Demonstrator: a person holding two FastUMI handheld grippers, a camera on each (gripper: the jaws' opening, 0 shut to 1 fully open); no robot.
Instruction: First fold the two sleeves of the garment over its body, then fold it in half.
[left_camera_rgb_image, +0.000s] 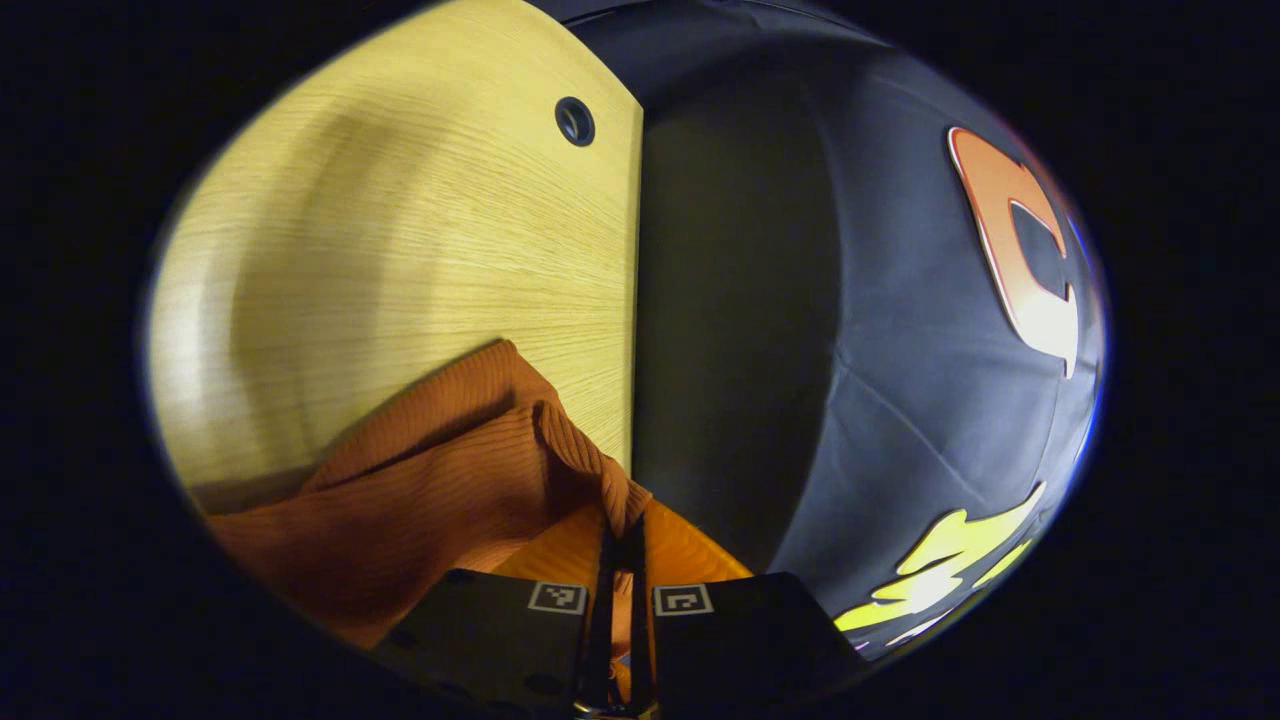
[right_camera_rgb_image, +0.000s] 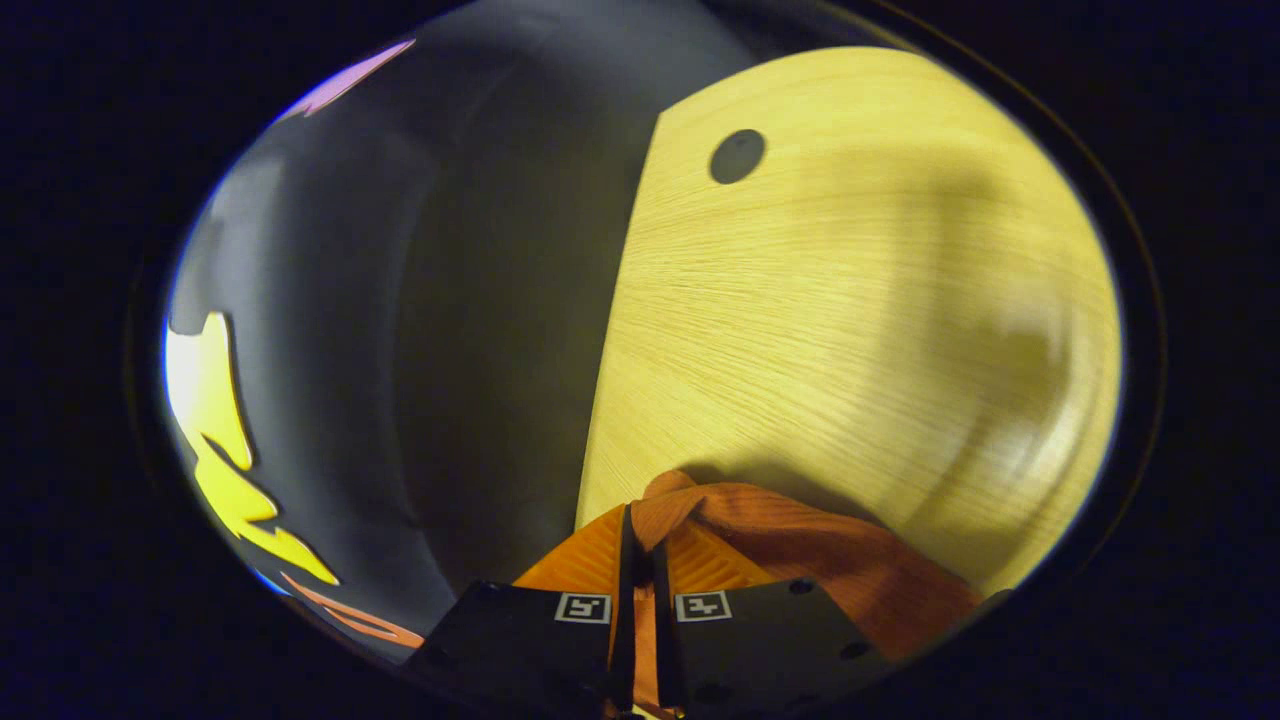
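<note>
A rust-orange ribbed knit garment (left_camera_rgb_image: 440, 480) lies bunched on the light wooden table (left_camera_rgb_image: 400, 240), low in the left gripper view. My left gripper (left_camera_rgb_image: 622, 545) is shut on a fold of that garment near the table's edge, the cloth pinched between its fingers. In the right gripper view the same garment (right_camera_rgb_image: 830, 560) drapes from my right gripper (right_camera_rgb_image: 640, 545), which is shut on its edge beside the table (right_camera_rgb_image: 850, 300). How the sleeves lie is hidden.
The table's edge (left_camera_rgb_image: 636, 300) runs up the middle of the left gripper view, with dark space beyond it. A round cable hole (left_camera_rgb_image: 575, 121) sits near the far corner, and a hole (right_camera_rgb_image: 737, 156) also shows in the right gripper view. Bare wood stretches ahead of the garment.
</note>
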